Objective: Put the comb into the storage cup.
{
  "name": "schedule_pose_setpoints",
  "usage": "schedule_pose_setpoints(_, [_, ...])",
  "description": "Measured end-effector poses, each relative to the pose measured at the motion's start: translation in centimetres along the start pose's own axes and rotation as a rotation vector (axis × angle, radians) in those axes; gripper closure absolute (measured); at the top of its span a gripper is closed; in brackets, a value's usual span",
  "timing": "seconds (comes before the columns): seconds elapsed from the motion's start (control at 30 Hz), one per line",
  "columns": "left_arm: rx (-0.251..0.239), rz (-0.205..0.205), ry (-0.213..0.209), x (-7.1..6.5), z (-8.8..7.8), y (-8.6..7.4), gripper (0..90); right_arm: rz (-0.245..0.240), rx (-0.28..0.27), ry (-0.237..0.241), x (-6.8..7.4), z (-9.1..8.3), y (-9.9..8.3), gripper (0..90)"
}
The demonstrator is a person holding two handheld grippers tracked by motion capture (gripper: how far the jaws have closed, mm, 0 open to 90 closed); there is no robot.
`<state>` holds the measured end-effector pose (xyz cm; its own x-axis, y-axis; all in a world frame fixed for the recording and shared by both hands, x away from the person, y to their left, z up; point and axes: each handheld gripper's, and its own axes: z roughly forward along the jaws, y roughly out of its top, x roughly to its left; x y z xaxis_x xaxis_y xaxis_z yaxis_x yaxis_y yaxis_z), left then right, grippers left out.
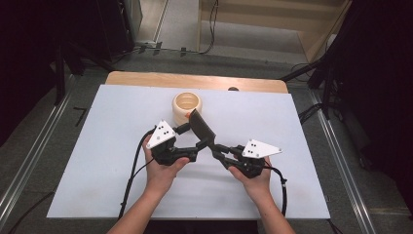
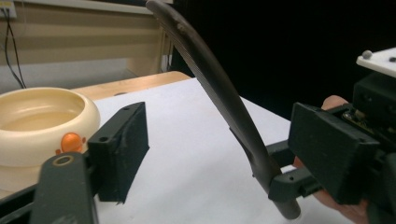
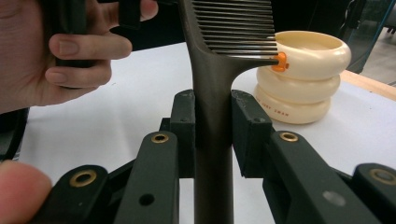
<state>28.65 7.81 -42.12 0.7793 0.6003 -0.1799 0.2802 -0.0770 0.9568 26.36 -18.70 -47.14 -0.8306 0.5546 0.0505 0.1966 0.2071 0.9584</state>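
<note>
- The right gripper point(image 3: 212, 135), nearest the person's edge of the table point(image 1: 97, 185), has its two jaws clamped on the handle of one dark comb point(image 3: 212, 70); the pads press the handle from both sides.
- The comb stands up and forward from that grip, tilted, with its toothed part above the handle and its teeth pointing toward the cream container point(image 3: 303, 79).
- The left gripper point(image 1: 187, 129) sits just left of the comb, its jaws apart: in the left gripper view one pad point(image 2: 123, 149) stands clear of the comb's curved back, with white table showing between them, so nothing is pinched there. The other pad's contact cannot be told.
- Count: two grippers, one comb, one container, one hand on each gripper.
- The cream container point(image 1: 187, 107) stands just beyond the comb, toward the far edge of the table. It is round, built like three stacked rings, open at the top, with a small orange figure point(image 2: 71, 142) on its side.
- Its inside looks bare and pale from the left gripper view; the bottom is not fully seen.
- The left gripper's far jaw lies between the comb and the container, near the container's wall.
- Beyond the container lies the bare wooden strip point(image 1: 146, 78) of the table's far edge, then grey floor and dark stands.
- Cables point(image 1: 131, 175) trail from both grippers back toward the person.
</note>
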Motion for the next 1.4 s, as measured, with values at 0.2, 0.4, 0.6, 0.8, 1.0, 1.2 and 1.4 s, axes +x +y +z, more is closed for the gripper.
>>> schedule_pose_setpoints(0.2, [0.019, -0.035, 0.026, -0.3, 0.4, 0.3, 40.2, -0.019, 0.004, 0.002, 0.5, 0.3, 0.1, 70.4])
schedule_pose_setpoints(0.4, [0.021, -0.075, 0.027, -0.4, 0.6, 0.5, 55.9, -0.046, 0.007, -0.014, 1.2, 0.7, 0.2, 70.4])
schedule_pose_setpoints(0.6, [0.04, -0.113, 0.03, -0.3, 0.8, 0.2, 63.8, -0.076, 0.009, -0.059, 1.9, 1.1, 0.1, 70.3])
schedule_pose_setpoints(0.8, [0.034, -0.154, -0.009, 0.1, 0.9, 0.2, 77.5, -0.079, 0.012, -0.073, 2.2, 1.5, 0.0, 70.3])
schedule_pose_setpoints(1.0, [0.017, -0.159, -0.116, 0.1, 0.9, 0.4, 85.9, -0.092, 0.016, -0.085, 2.5, 2.0, -0.1, 70.3])
schedule_pose_setpoints(1.2, [0.004, -0.147, -0.124, 0.2, 0.6, 0.6, 86.2, -0.076, 0.015, -0.05, 2.3, 1.9, -0.1, 60.8])
schedule_pose_setpoints(1.4, [0.002, -0.114, -0.112, 0.5, 0.2, 0.8, 86.2, -0.017, -0.024, -0.024, 1.7, 1.4, 0.1, 32.2])
